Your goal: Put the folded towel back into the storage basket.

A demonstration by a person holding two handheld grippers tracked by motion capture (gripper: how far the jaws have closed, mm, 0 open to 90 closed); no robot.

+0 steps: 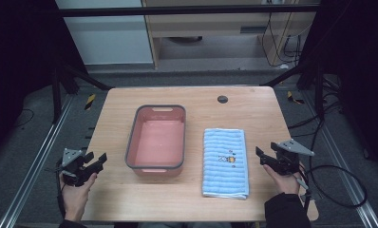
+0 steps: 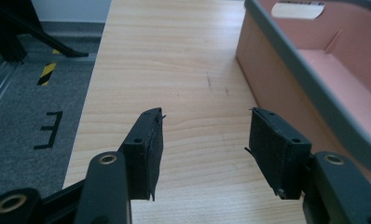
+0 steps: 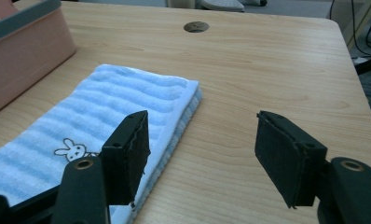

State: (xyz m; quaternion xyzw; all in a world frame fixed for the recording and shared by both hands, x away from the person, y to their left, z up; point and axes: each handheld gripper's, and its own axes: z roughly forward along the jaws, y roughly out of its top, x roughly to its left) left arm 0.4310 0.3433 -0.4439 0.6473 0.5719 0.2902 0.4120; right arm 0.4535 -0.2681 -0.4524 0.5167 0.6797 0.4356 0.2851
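Note:
A folded blue-and-white striped towel (image 1: 225, 161) with a small rabbit print lies flat on the wooden table (image 1: 196, 199), right of centre. Left of it stands a pink basin with a grey rim (image 1: 156, 137), with nothing inside. My left gripper (image 1: 95, 159) is open at the table's left edge, beside the basin (image 2: 314, 84); bare wood shows between its jaws (image 2: 204, 140). My right gripper (image 1: 265, 157) is open just right of the towel (image 3: 99, 121). In the right gripper view one fingertip (image 3: 127, 154) hovers over the towel's edge, the other over bare wood.
A dark round cable hole (image 1: 222, 99) sits near the table's far edge. Metal frame rails and black stands flank the table, with cables on the floor at right. Yellow-black tape marks (image 1: 89, 101) lie on the grey floor.

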